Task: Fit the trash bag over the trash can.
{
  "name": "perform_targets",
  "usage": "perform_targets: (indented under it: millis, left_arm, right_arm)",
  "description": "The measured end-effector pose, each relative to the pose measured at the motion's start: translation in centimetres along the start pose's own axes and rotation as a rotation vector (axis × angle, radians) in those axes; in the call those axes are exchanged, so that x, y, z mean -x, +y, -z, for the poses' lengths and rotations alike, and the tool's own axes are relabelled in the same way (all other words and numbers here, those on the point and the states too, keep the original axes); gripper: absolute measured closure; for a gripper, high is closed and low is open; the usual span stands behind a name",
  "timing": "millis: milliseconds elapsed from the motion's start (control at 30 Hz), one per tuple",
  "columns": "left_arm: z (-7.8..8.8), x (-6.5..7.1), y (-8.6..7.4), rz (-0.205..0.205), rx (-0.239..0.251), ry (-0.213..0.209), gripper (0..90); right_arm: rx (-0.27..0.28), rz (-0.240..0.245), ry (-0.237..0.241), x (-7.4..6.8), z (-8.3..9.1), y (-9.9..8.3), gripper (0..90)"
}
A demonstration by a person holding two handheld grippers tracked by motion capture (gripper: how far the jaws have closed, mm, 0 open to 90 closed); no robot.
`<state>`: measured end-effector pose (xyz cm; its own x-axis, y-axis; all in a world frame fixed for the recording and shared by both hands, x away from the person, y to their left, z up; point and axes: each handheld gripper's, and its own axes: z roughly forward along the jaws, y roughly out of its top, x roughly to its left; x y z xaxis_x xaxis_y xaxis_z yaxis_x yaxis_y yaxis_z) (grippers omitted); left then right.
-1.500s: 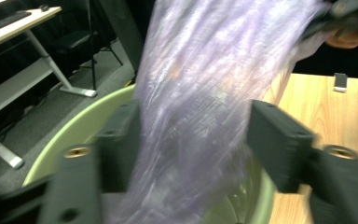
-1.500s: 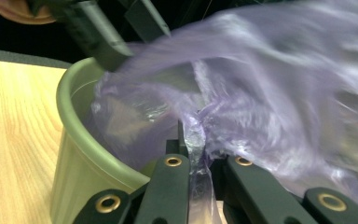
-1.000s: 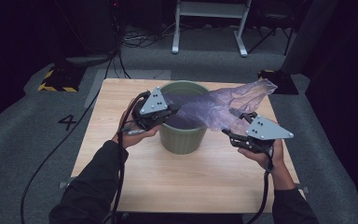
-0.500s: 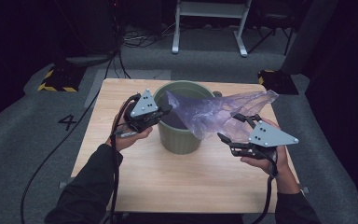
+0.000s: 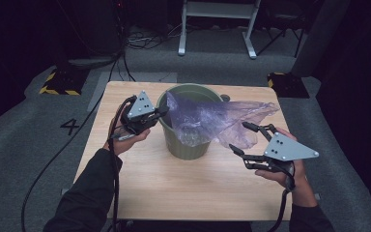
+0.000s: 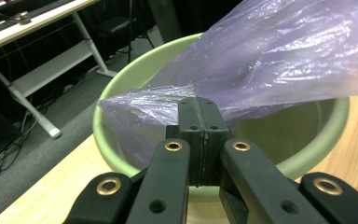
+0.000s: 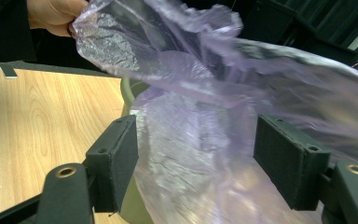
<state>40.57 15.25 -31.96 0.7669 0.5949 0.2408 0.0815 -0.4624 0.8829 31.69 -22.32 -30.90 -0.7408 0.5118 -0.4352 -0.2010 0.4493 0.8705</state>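
On the left, the left tool [image 5: 158, 114] is clamped shut on a corner of the thin translucent purple plastic bag [image 5: 212, 118], pinching it at the near-left rim of the round green plastic bin [image 5: 186, 145]; its hand sits low beside the bin. The bag stretches rightward out of the bin and drapes over the light wooden bench [image 5: 174, 188]. The right tool [image 5: 246, 137] has just been opening; film lies between its spread jaws, unpressed. Bare bench lies in front.

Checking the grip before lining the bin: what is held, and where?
The left gripper pinches the purple bag by its edge; the right gripper holds nothing.
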Motion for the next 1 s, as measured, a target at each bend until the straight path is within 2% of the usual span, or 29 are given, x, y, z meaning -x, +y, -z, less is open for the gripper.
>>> perform_targets:
  millis: [100, 233, 333, 367, 433, 500, 533, 600, 700, 767, 800, 833, 900, 1000]
  left_arm:
    - [0.0, -0.1, -0.3, 0.008, -0.002, 0.003, 89.8]
    - [0.0, -0.2, -0.6, 0.011, -0.003, 0.014, 89.8]
    - [0.2, -0.2, -0.7, 0.008, -0.007, 0.035, 88.9]
    - [0.4, -0.3, -0.8, 0.012, -0.004, 0.040, 86.2]
    - [0.6, -0.4, -1.0, 0.026, 0.002, 0.038, 82.3]
    - [1.0, -0.4, -1.3, 0.042, 0.017, 0.029, 73.6]
    - [1.2, -0.3, -1.4, 0.048, 0.022, 0.041, 69.4]
    - [2.0, -0.1, -1.6, 0.059, 0.044, 0.028, 60.4]
    - [3.3, 0.3, -1.9, 0.077, 0.092, -0.020, 51.0]
    - [4.1, 1.1, -1.8, 0.086, 0.107, -0.038, 40.2]
    - [4.5, 1.7, -1.8, 0.080, 0.113, -0.037, 32.6]
    - [4.9, 2.2, -1.8, 0.068, 0.120, -0.055, 27.4]
    - [5.4, 3.4, -1.8, 0.046, 0.115, -0.099, 22.3]
    - [6.1, 5.1, -1.8, -0.020, 0.074, -0.107, 17.4]
  right_arm:
    - [0.007, -0.007, -0.053, 0.4, 0.6, -0.2, 32.8]
    - [-0.018, -0.054, -0.055, 1.2, 0.4, -0.6, 31.5]
    - [-0.058, -0.050, -0.052, 1.0, -0.9, -1.1, 32.2]
    - [-0.065, -0.042, -0.049, 0.7, -1.3, -1.3, 37.2]
    - [-0.068, -0.019, -0.029, 0.0, -2.1, -1.7, 54.0]
    - [-0.074, -0.004, 0.004, -0.7, -2.7, -2.0, 68.9]
    - [-0.078, 0.012, 0.015, -1.0, -3.0, -2.1, 73.3]
    - [-0.081, 0.033, 0.036, -1.6, -3.4, -2.2, 81.3]
    - [-0.071, 0.050, 0.053, -2.2, -3.7, -2.1, 88.1]
    - [-0.071, 0.057, 0.058, -2.5, -3.9, -2.0, 89.4]
    - [-0.069, 0.060, 0.055, -2.6, -4.0, -2.0, 89.7]
    - [-0.069, 0.055, 0.056, -2.7, -4.1, -2.0, 90.0]
    - [-0.071, 0.056, 0.049, -2.9, -4.3, -2.0, 90.0]
    - [-0.081, 0.060, 0.047, -3.3, -4.6, -2.1, 90.0]
